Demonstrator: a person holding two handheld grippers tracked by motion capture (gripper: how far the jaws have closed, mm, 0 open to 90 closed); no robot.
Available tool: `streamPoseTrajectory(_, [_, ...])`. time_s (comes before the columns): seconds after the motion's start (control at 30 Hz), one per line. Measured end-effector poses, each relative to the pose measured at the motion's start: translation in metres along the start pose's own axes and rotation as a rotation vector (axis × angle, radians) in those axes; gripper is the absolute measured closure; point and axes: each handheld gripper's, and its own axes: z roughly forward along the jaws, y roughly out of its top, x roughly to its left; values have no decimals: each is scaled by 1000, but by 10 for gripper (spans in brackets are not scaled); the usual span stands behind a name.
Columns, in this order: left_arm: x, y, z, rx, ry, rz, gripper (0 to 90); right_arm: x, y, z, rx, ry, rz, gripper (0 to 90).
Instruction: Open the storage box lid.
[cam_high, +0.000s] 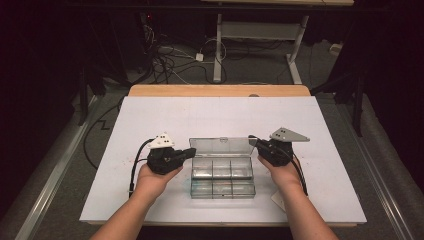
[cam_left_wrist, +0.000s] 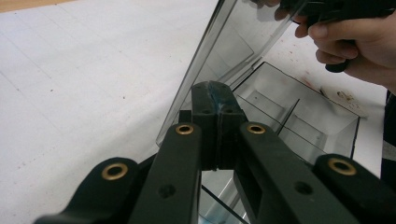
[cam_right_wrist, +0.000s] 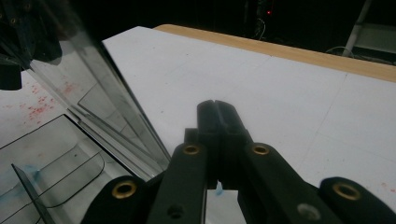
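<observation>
High view first: a clear plastic compartment box (cam_high: 222, 175) sits near the front middle of the white table sheet (cam_high: 150, 115), its transparent lid (cam_high: 221, 146) standing up at the back edge. The left gripper (cam_high: 190, 152) comes in at the box's left, its closed jaws pointing at the lid's left end, right by the hinge corner. The right gripper (cam_high: 255, 142) mirrors it on the other side, tip at the lid's right end. Each gripper is carried in a hand, forearms entering from the bottom.

Over to the left gripper view: the left gripper (cam_left_wrist: 215, 93) has its jaws clenched together, nothing between them, tips against or just in front of the raised lid (cam_left_wrist: 233, 51); whether they touch it I cannot tell. The compartments (cam_left_wrist: 299, 116) lie beyond, dividers visible.

Right gripper view now: the right gripper (cam_right_wrist: 217, 108) is also pressed shut and empty, the lid (cam_right_wrist: 107, 102) rising at its left, the tips just beside the lid rather than on it
</observation>
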Motion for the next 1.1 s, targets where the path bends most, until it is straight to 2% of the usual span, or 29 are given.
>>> streamPoseTrajectory(0.43, [6, 0, 7, 12, 15, -3, 876, -2, 3, 6, -3, 9, 2, 900])
streamPoseTrajectory(0.77, [10, 0, 10, 10, 19, -24, 876, -7, 6, 12, 1, 3, 8, 900])
streamPoseTrajectory(0.93, [10, -1, 4, 4, 13, -23, 876, -10, 7, 16, 6, -2, 24, 900])
streamPoseTrajectory(1.03, [9, -3, -3, -19, 3, -24, 876, -12, 7, 18, 10, -4, 24, 900])
streamPoseTrajectory(1.1, [12, -7, -8, -28, 15, -33, 876, -13, 7, 19, 16, -9, 26, 900])
